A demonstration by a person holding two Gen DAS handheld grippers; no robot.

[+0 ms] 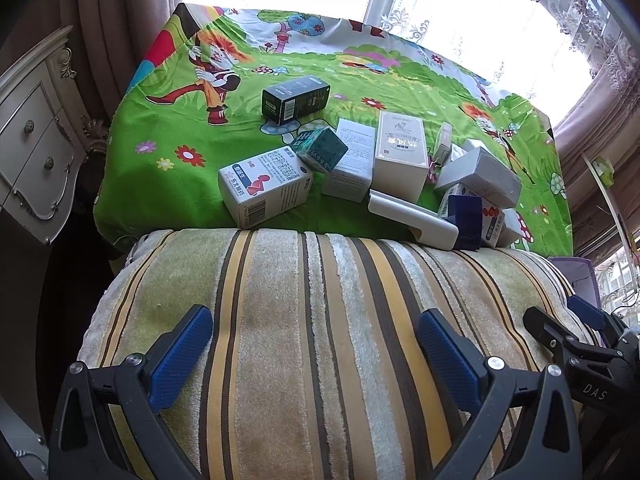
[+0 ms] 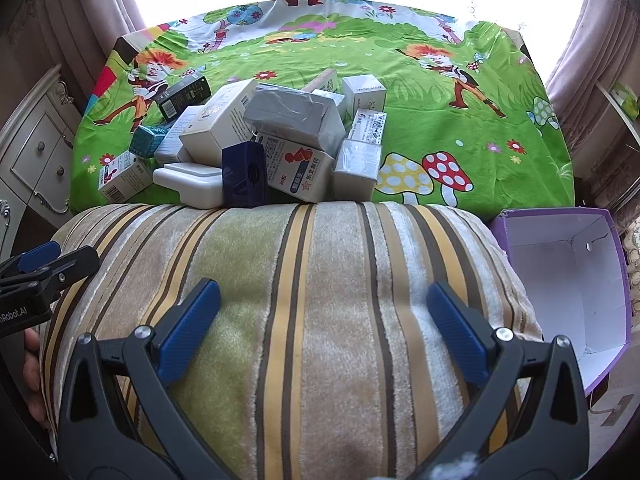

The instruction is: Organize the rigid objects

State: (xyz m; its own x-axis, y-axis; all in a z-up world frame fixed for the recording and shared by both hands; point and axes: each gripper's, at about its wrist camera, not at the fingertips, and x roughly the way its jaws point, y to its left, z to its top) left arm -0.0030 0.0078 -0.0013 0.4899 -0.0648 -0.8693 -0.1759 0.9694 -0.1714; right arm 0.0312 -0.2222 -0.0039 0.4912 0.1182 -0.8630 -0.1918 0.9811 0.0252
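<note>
Several small cartons lie in a heap on a bed with a green cartoon sheet (image 1: 168, 128) (image 2: 460, 128). Among them are a black box (image 1: 294, 98) (image 2: 186, 96), a teal box (image 1: 320, 150) (image 2: 146, 142), a white box with red and blue print (image 1: 264, 188) (image 2: 300, 168), a dark blue box (image 1: 466, 222) (image 2: 245, 178) and a flat white case (image 1: 412, 220) (image 2: 192, 184). My left gripper (image 1: 316, 352) hovers open over a striped blanket (image 1: 304, 320), well short of the heap. My right gripper (image 2: 324, 332) is open too, empty, above the same blanket (image 2: 304, 280).
An empty purple carton (image 2: 568, 280) with a white inside stands to the right of the blanket. A cream carved drawer cabinet (image 1: 36, 148) (image 2: 36, 160) is on the left. Curtains and a bright window lie behind the bed. The other gripper shows at each view's edge.
</note>
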